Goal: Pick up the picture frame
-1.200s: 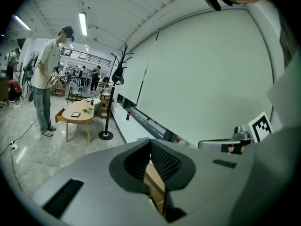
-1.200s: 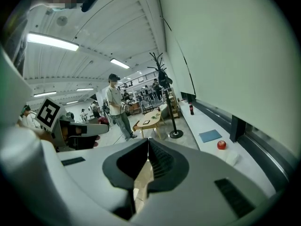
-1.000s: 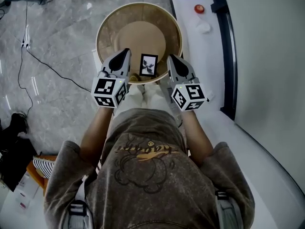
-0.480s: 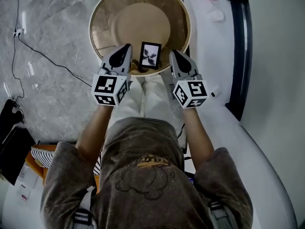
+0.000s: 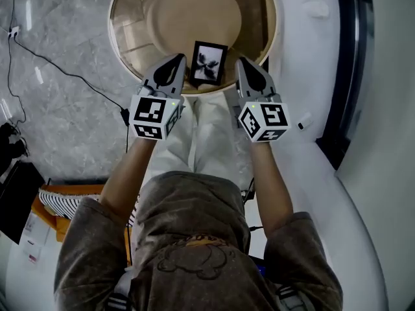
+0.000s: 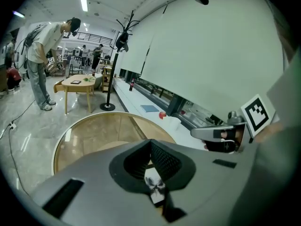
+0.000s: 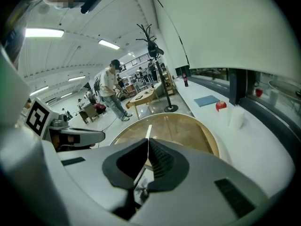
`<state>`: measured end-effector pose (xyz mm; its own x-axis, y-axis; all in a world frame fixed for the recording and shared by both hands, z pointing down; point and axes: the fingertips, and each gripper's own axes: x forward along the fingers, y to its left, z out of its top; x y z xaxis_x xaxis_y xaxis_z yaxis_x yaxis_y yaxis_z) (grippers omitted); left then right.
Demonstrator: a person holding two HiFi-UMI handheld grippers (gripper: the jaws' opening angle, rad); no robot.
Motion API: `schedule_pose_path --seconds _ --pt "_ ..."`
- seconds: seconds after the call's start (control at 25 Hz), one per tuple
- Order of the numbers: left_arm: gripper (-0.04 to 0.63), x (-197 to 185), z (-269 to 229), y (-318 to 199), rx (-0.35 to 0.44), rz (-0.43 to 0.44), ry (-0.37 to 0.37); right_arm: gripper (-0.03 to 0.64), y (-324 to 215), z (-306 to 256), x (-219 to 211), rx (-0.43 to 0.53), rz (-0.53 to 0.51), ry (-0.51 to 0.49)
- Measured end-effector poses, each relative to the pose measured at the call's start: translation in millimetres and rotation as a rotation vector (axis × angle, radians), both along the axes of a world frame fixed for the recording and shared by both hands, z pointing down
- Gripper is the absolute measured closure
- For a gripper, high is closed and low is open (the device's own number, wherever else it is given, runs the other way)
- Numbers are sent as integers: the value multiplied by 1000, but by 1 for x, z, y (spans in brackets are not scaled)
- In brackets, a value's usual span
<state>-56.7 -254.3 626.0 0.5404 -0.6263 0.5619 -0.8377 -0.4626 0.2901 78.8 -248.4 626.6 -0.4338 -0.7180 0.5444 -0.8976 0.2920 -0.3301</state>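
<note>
The left gripper [image 5: 174,62] and right gripper [image 5: 244,65], jaws closed and empty, flank the frame [image 5: 209,63]. Their own views show only slivers of it. The table [image 5: 123,37] is cut off at the top.

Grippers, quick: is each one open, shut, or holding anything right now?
Left gripper: shut, holding nothing.
Right gripper: shut, holding nothing.

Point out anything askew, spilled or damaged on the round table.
Nothing looks spilled or damaged. One mild oddity: the picture frame sits right at the near rim of the round table, turned slightly off square to it.
</note>
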Motion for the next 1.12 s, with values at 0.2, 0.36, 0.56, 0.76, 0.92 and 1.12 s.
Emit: schedule_pose_path --seconds 0.2,0.36,0.56,0.76,0.92,1.12 --pt "578 5 41 11 -40 6 -18 597 6 38 0 -33 7 -9" --pt "578 3 63 11 -79 -18 -51 597 13 57 -3 -58 5 -10" --pt "574 7 76 15 -148 -37 -23 592 21 67 -8 -90 -6 -7" --pt "416 18 85 25 -216 -17 5 415 22 74 -11 -122 4 -10" --pt "410 19 93 29 -245 -9 -15 403 24 82 -16 -154 -7 -5" --pt "411 22 111 34 -280 6 -37 403 27 104 -17 -202 -3 -7"
